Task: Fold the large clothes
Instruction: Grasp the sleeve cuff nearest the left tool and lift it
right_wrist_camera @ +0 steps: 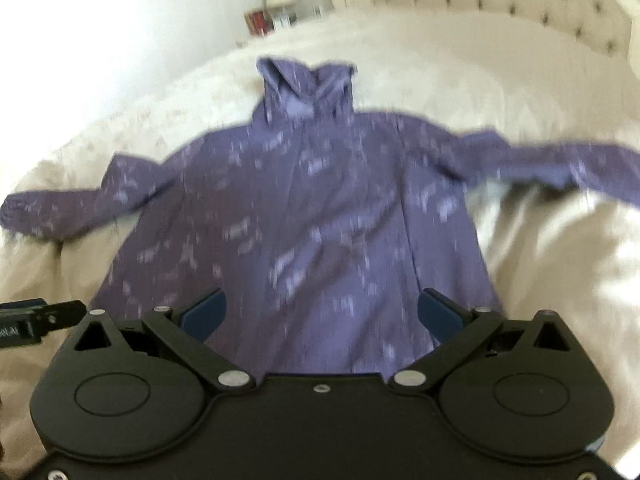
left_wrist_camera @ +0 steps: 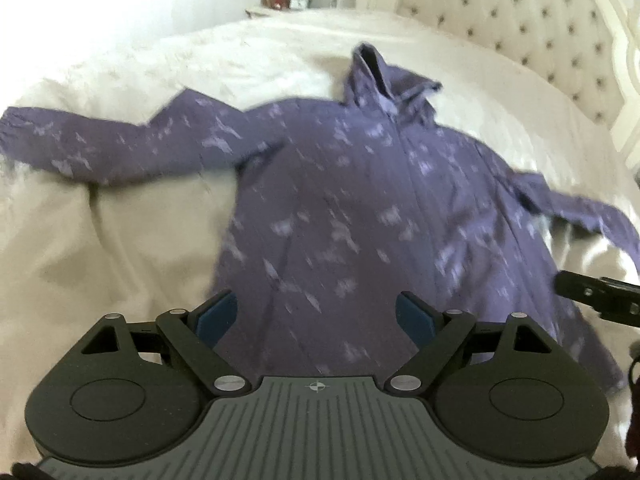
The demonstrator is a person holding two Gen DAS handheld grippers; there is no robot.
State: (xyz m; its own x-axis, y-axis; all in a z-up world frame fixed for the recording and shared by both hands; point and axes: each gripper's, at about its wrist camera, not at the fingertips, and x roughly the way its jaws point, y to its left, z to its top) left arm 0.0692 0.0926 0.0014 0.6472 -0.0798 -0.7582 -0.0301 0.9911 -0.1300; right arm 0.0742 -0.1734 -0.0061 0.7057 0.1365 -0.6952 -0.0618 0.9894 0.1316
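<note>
The purple jacket (left_wrist_camera: pixel 344 208) lies spread flat on the bed (left_wrist_camera: pixel 120 240), sleeves out left and right, no fold made. The left gripper (left_wrist_camera: pixel 316 316) and right gripper (right_wrist_camera: pixel 320 312) hover above its near hem, jaws wide and empty.

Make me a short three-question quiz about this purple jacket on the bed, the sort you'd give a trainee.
1. True or false: the purple jacket lies spread out with both sleeves out to the sides.
2. What is between the left gripper pads? A) a sleeve B) nothing C) the hood
3. What does the jacket lie on?

Key:
1. True.
2. B; the right gripper is open and empty too.
3. A cream bed cover, near a tufted headboard.
</note>
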